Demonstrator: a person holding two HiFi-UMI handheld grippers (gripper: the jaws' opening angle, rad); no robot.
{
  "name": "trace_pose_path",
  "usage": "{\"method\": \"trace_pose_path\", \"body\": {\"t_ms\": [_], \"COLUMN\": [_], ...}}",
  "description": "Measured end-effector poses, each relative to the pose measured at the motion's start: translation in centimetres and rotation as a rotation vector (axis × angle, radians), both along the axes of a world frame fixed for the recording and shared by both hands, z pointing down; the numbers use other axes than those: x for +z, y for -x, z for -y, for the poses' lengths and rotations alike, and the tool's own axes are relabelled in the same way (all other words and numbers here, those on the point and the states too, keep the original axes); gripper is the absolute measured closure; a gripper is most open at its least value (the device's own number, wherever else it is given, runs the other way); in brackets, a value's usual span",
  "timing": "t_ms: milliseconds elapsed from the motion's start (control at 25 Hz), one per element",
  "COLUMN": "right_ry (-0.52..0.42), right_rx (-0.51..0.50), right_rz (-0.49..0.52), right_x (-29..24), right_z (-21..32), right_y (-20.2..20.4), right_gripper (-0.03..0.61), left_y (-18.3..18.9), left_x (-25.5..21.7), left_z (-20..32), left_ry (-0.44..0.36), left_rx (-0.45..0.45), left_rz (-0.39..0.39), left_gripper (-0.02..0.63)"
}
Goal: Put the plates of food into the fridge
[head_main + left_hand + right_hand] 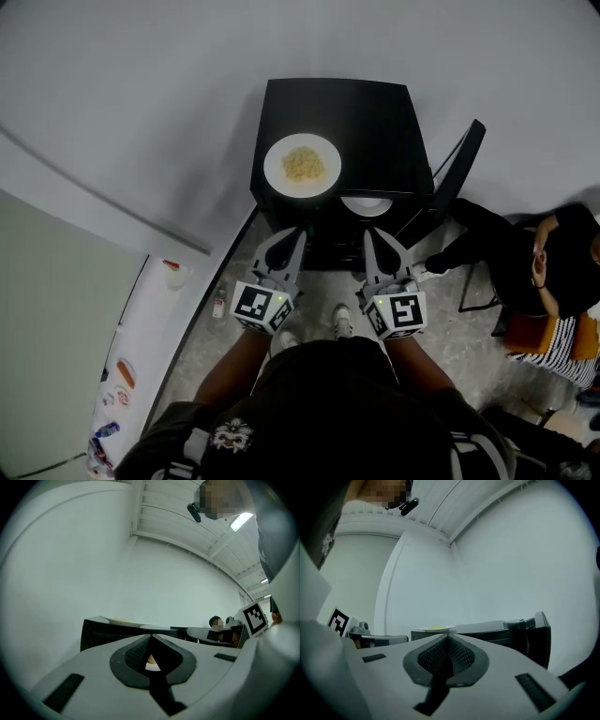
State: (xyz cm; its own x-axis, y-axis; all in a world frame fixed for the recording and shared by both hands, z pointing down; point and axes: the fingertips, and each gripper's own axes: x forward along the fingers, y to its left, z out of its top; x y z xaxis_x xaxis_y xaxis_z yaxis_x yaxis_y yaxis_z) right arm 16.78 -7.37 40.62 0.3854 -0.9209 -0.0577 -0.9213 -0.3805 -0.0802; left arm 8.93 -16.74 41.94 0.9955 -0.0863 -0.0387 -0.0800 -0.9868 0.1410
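A white plate of yellow noodles [302,165] sits on the left front of a small black fridge's top [375,122]. The fridge door [459,173] stands open to the right. A second white plate [367,205] shows just inside the fridge opening, below the top's front edge. My left gripper [298,231] and right gripper [367,232] hang side by side in front of the fridge, both shut and holding nothing. The noodle plate also appears in the left gripper view [115,619] and the right gripper view [436,628], beyond the shut left gripper [150,637] and right gripper [447,637].
A person [553,272] sits on a chair close to the right of the open door. A small bottle [218,302] stands on the floor at the left. A white ledge [141,347] with small items runs along the lower left. A grey wall lies behind the fridge.
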Motion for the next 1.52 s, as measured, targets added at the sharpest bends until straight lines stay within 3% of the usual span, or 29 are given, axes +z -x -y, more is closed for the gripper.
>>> {"method": "trace_pose_path", "body": {"t_ms": [280, 560, 680, 760, 920, 1000, 1120, 1400, 1520], "right_ry": [-0.02, -0.026, -0.031, -0.034, -0.041, -0.041, -0.04, -0.034, -0.04], "right_rx": [0.006, -0.009, -0.012, -0.013, -0.013, -0.015, -0.024, -0.025, -0.031], "right_rz": [-0.073, -0.075, -0.077, -0.079, -0.083, -0.086, -0.096, -0.084, -0.085], "right_x": [-1.6, -1.8, -2.0, -2.2, -2.3, -2.3, -2.4, -2.3, -2.3], "right_z": [0.0, 0.2, 0.4, 0.4, 0.3, 0.3, 0.2, 0.2, 0.2], "right_y": [0.3, 0.9, 1.0, 1.1, 1.1, 1.1, 1.2, 1.1, 1.1], "right_gripper": [0.554, 0.554, 0.554, 0.554, 0.554, 0.554, 0.554, 0.554, 0.554], "left_y": [-0.2, -0.3, -0.2, 0.0, 0.4, 0.4, -0.1, -2.2, -3.0], "left_x": [-0.5, -2.1, -2.5, -2.8, -2.0, -1.6, -2.0, -2.4, -2.2], "left_z": [-0.3, 0.1, 0.8, 1.7, 4.2, 5.0, 5.3, 5.7, 6.0], "left_ry": [0.013, -0.003, 0.052, 0.178, 0.595, 0.795, 1.044, 1.323, 1.386], "left_rx": [-0.025, -0.021, -0.035, -0.043, -0.074, -0.076, -0.049, 0.03, 0.038], "left_rz": [0.006, -0.036, -0.051, -0.08, -0.157, -0.19, -0.26, -0.328, -0.338], "left_gripper": [0.592, 0.591, 0.591, 0.591, 0.582, 0.499, 0.463, 0.451, 0.451]}}
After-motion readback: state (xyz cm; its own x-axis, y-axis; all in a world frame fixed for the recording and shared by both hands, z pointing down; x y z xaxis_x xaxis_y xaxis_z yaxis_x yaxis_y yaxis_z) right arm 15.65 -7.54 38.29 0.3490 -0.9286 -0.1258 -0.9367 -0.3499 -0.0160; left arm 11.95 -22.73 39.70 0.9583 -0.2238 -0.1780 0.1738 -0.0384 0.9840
